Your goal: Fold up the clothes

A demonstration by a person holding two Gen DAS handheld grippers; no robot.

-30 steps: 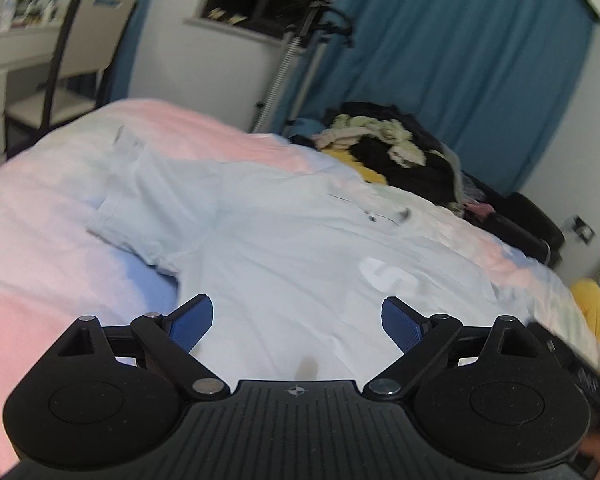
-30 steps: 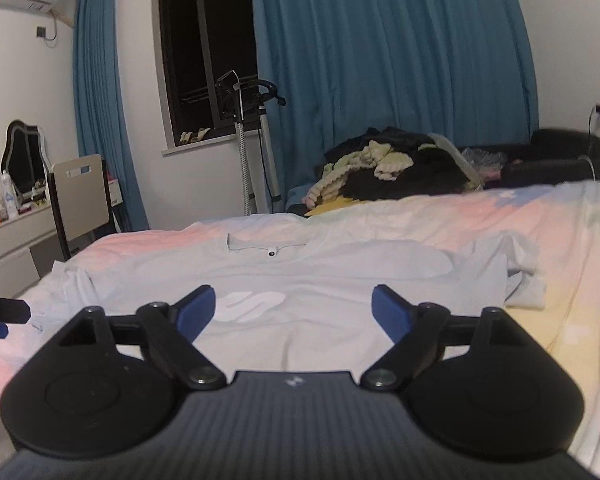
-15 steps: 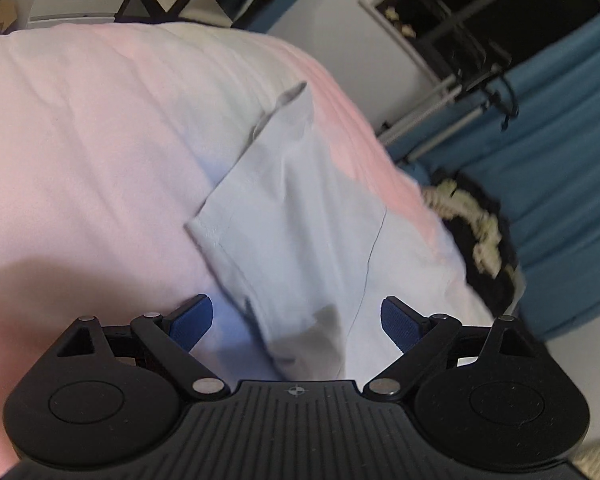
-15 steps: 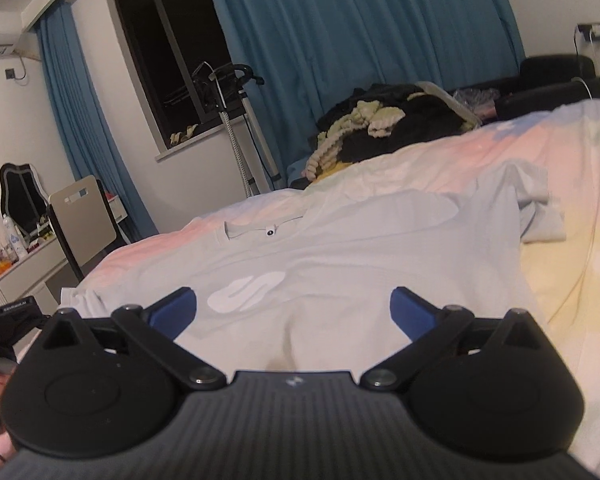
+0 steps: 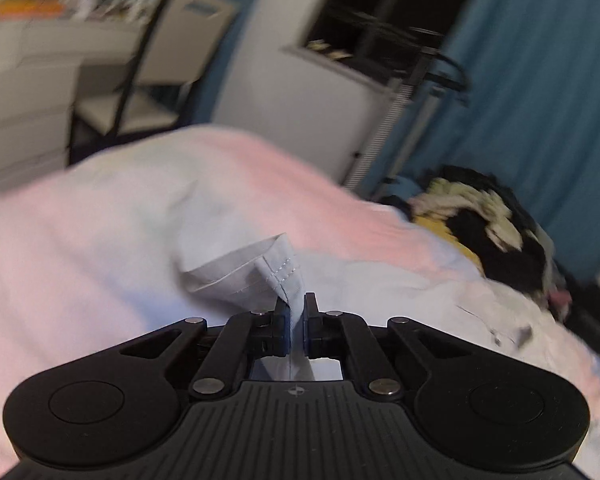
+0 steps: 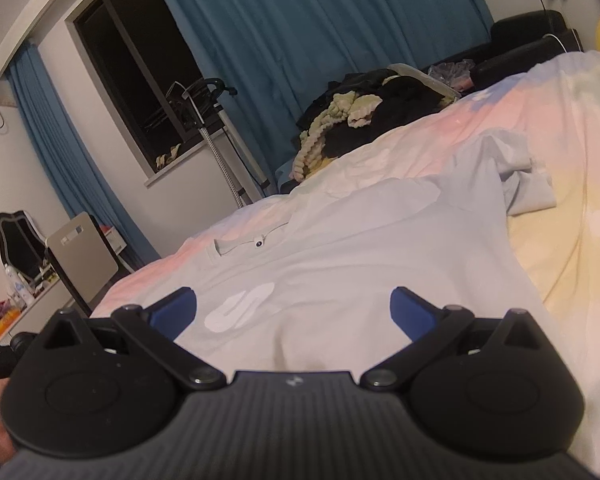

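We see a pale blue T-shirt (image 6: 340, 248) spread flat on a bed with a pink and yellow cover (image 6: 572, 184). Our left gripper (image 5: 296, 320) has its jaws pressed together on the hemmed edge of the shirt's sleeve (image 5: 260, 272), which rises off the bed in a fold. Our right gripper (image 6: 292, 308) hovers over the shirt's lower half with jaws spread wide, holding nothing. A heap of dark clothes (image 6: 364, 116) lies beyond the bed.
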